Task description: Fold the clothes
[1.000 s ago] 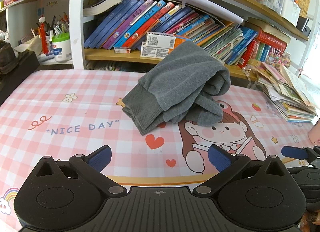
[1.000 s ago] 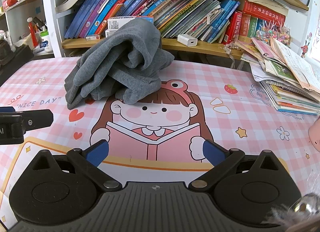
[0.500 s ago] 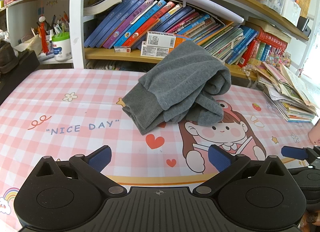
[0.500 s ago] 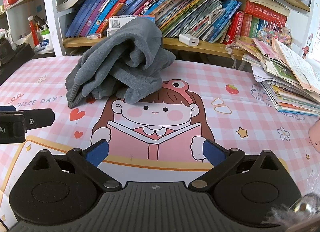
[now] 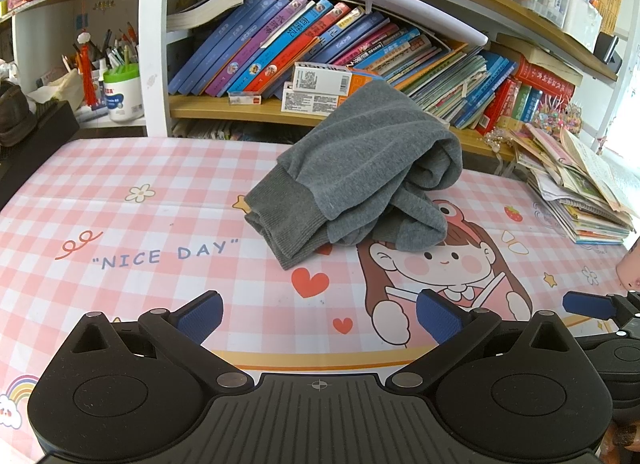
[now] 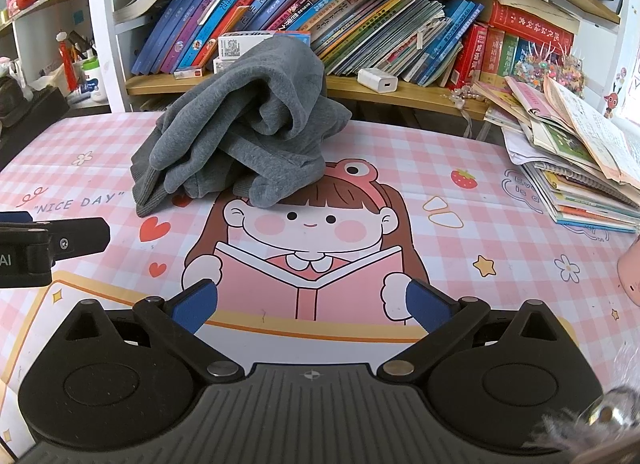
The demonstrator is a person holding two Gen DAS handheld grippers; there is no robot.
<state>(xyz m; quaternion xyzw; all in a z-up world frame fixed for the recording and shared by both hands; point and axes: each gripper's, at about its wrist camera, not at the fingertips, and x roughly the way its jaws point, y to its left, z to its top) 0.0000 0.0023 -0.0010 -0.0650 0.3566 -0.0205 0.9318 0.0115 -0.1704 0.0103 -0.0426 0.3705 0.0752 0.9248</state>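
One crumpled grey fleece garment (image 5: 360, 168) with a ribbed cuff lies in a heap on a desk covered by a pink-and-white checked mat (image 5: 120, 224) printed with "NICE DAY" and a cartoon girl reading. Two handheld grippers are in view, each with two blue-padded fingers spread wide apart and grasping nothing. From the left wrist camera, the left gripper (image 5: 318, 314) hovers low over the near edge of the mat; the garment sits at about 12 o'clock from it, well apart from the fingers (image 5: 200, 314), with bare mat between them. At 3 o'clock in that view, one blue fingertip of the right gripper (image 5: 588, 304) shows. From the right wrist camera, the right gripper (image 6: 312, 304) hovers over the printed girl's open book, and the garment (image 6: 244, 128) lies at about 11 o'clock, again well clear of the fingers (image 6: 430, 304). Behind the garment, at 12 o'clock, a wooden bookshelf (image 6: 400, 92) holds a long row of leaning books, a few small boxes and one white charger block (image 6: 378, 80). At 2 o'clock, one untidy stack of magazines and notebooks (image 6: 572, 168) rests on the desk. Nothing stands between either gripper and the garment.
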